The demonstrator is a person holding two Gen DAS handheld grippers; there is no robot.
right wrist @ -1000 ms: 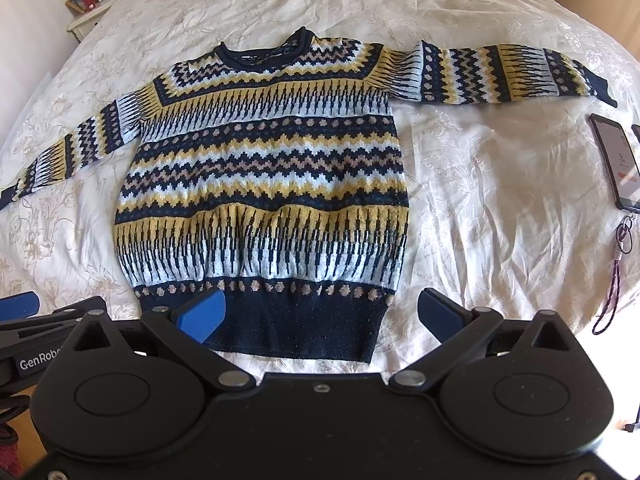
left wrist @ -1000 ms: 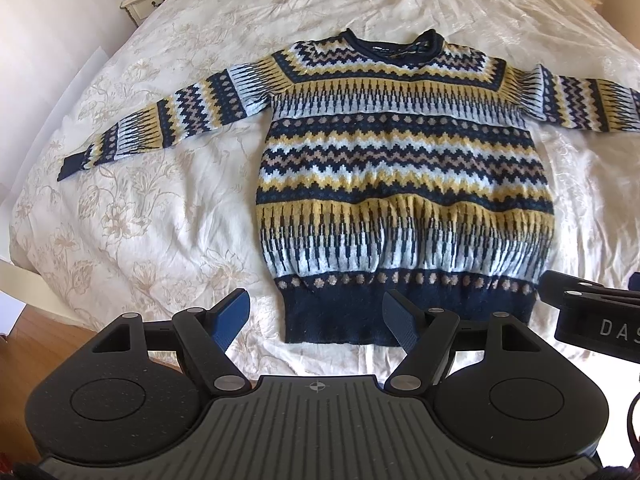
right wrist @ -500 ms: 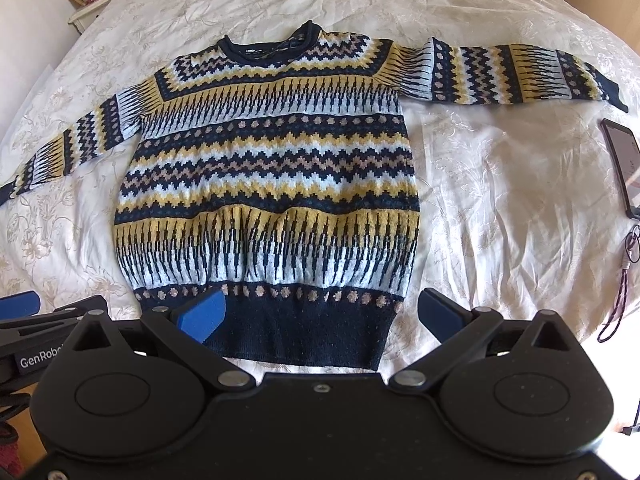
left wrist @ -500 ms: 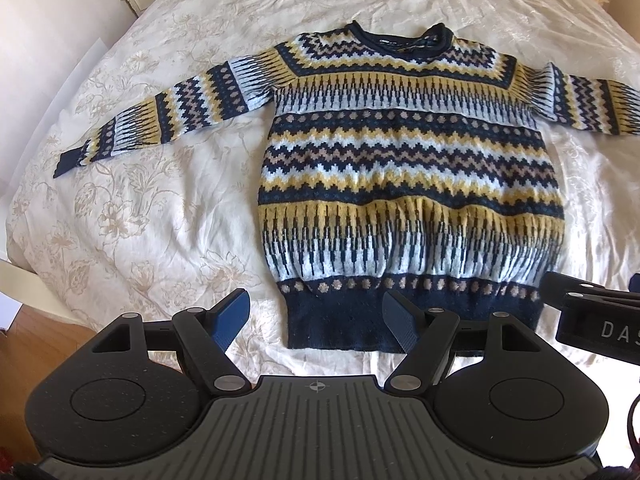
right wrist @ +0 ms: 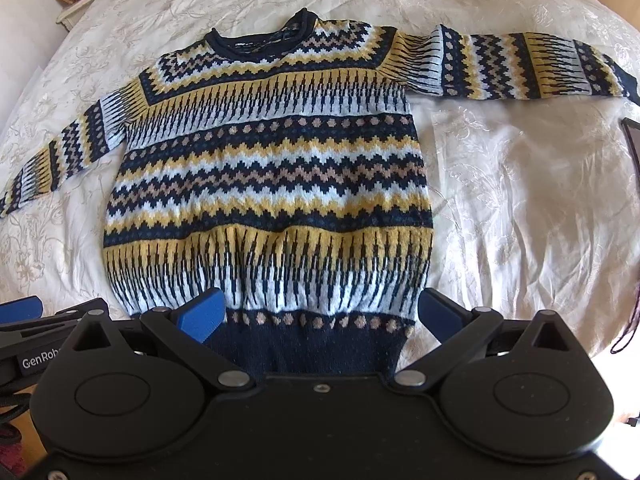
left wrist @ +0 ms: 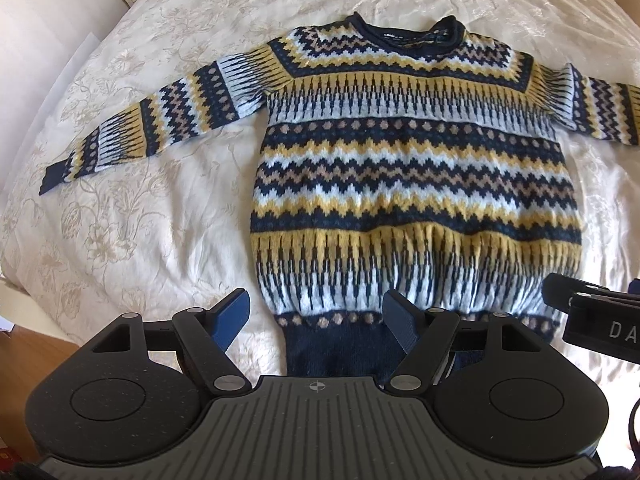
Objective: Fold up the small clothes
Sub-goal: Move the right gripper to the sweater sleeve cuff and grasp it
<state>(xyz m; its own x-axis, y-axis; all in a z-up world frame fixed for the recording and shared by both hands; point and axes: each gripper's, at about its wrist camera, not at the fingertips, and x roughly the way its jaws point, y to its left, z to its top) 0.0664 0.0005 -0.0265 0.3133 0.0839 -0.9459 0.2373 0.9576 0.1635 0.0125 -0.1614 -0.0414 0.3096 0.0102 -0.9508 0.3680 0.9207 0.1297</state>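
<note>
With both the left gripper (left wrist: 316, 316) and the right gripper (right wrist: 320, 314) spread empty above the sweater (left wrist: 416, 184) hem, we risk pinching the bedspread (left wrist: 132, 216) beneath too.

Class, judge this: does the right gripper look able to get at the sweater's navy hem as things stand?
Probably yes: the right gripper is open above the navy hem, with nothing lying between them.

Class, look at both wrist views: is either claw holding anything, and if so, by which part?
Nothing is held. The left claw and right claw are both open above the sweater hem, gripping no fabric.
</note>
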